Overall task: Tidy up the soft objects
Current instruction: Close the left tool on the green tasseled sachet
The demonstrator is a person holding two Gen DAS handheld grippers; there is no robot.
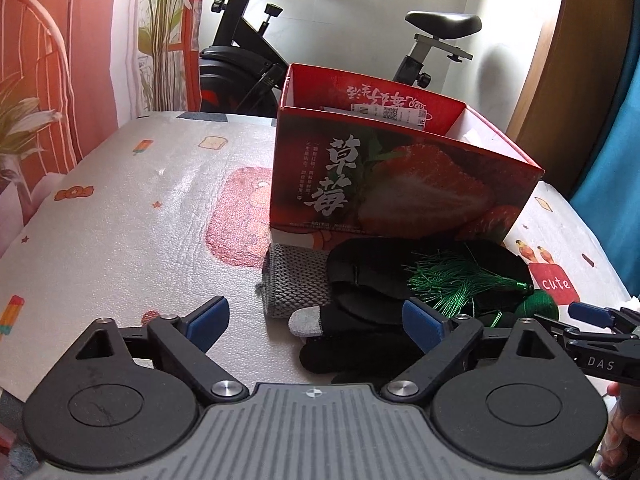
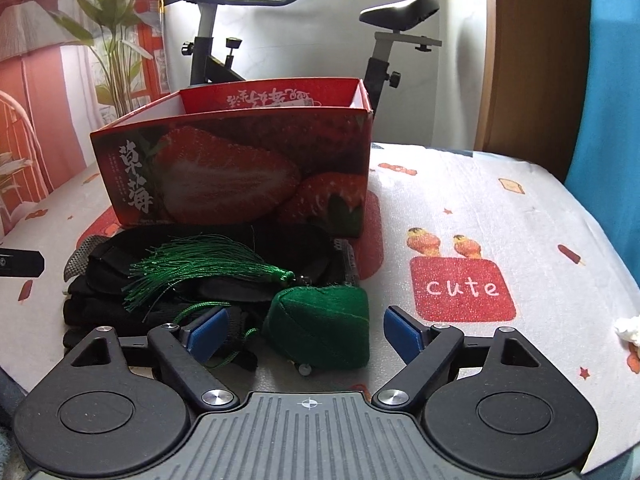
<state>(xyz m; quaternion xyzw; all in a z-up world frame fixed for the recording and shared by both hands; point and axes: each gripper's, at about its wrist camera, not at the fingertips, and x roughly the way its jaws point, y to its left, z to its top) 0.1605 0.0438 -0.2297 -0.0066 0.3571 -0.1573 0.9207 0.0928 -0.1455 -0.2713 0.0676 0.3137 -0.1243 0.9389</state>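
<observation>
A red strawberry box (image 1: 400, 184) (image 2: 240, 172) stands open-topped on the table. In front of it lies a pile of soft things: a grey knit cloth (image 1: 294, 280), a black glove with a grey fingertip (image 1: 352, 336), a black eye mask (image 2: 280, 248), and a green felt pouch (image 2: 320, 326) with a green tassel (image 2: 200, 272). My left gripper (image 1: 316, 326) is open, low over the table, with the glove between its pads. My right gripper (image 2: 306, 334) is open around the green pouch; it also shows at the right edge of the left wrist view (image 1: 592, 316).
The table has a white printed cover (image 1: 140, 220) with a red "cute" patch (image 2: 464, 288). An exercise bike (image 1: 256, 60) stands behind the table. A white crumpled scrap (image 2: 628, 328) lies at the right edge. A blue curtain (image 2: 612, 80) hangs on the right.
</observation>
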